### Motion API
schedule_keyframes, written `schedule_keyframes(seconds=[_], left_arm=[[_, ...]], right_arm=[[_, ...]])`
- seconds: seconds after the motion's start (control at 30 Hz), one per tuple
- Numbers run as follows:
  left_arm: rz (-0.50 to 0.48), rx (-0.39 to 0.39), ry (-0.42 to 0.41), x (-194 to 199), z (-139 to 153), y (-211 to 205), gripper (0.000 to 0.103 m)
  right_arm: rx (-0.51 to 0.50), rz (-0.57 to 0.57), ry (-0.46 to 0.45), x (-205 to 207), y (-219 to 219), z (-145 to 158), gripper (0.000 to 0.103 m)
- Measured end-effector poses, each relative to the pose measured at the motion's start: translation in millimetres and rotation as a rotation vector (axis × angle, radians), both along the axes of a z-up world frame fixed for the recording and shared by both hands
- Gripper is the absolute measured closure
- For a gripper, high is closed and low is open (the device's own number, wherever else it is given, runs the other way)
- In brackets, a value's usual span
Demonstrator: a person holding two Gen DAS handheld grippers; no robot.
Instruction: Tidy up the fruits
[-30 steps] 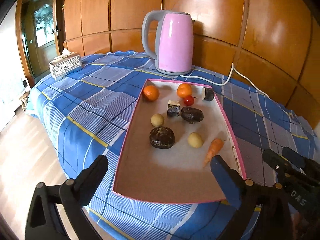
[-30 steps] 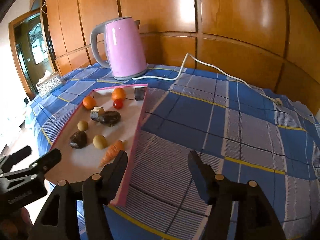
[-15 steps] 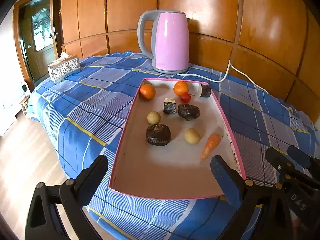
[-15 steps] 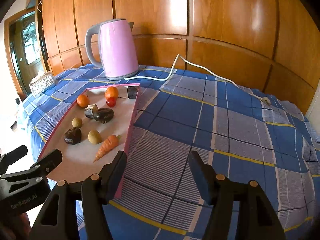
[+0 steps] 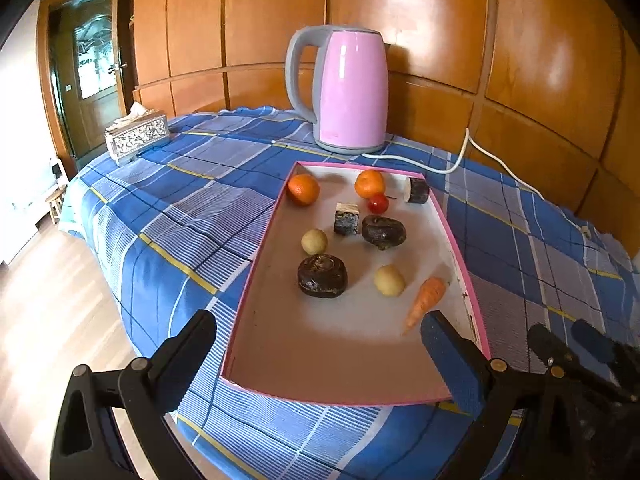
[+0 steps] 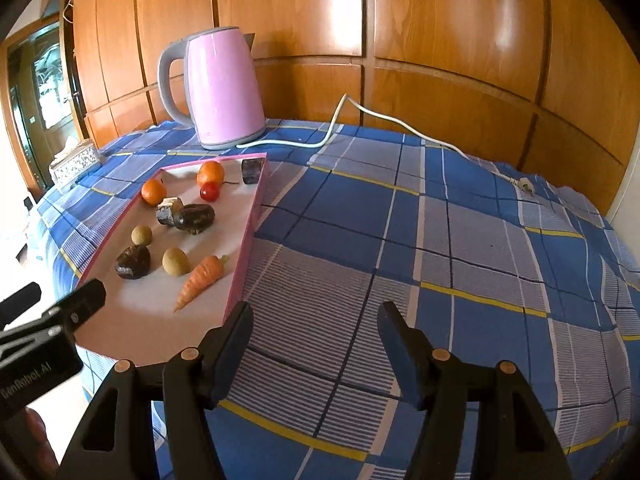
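A pink-rimmed tray (image 5: pixel 454 236) (image 6: pixel 251 224) lies on the blue checked tablecloth. In it are two oranges (image 5: pixel 303 189) (image 5: pixel 370 182), a red cherry tomato (image 5: pixel 378 203), two yellow-green round fruits (image 5: pixel 314 241) (image 5: pixel 389 280), two dark lumpy pieces (image 5: pixel 322 275) (image 5: pixel 383 232), a carrot (image 5: pixel 426 300) (image 6: pixel 201 281) and two small dark cut blocks (image 5: pixel 346 219) (image 5: pixel 417 190). My left gripper (image 5: pixel 320 340) is open and empty above the tray's near edge. My right gripper (image 6: pixel 316 330) is open and empty over the cloth to the right of the tray.
A pink electric kettle (image 5: pixel 348 88) (image 6: pixel 224 88) stands behind the tray, its white cord (image 6: pixel 340 120) trailing right across the cloth. A silver tissue box (image 5: pixel 136 138) sits at the table's far left. Wooden wall panels stand behind. The floor drops off left.
Both grippers have drawn back and risen slightly, so the tray sits a little lower and further off in both views. The jaws stayed open. Nothing in the tray moved.
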State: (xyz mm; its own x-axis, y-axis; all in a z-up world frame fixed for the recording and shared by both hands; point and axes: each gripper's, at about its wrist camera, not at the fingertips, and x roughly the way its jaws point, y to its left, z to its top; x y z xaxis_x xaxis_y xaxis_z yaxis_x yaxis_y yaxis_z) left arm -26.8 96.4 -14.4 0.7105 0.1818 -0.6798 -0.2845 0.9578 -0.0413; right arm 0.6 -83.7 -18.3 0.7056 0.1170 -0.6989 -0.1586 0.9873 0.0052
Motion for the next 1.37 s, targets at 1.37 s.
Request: schedule_keyframes(seconds=[1.37], left_arm=[[-0.01, -0.008, 0.02, 2.6, -7.2, 0.6, 0.0]], right_arm=[[0.005, 0.041, 0.005, 1.3, 7.1, -8.8, 0.038]])
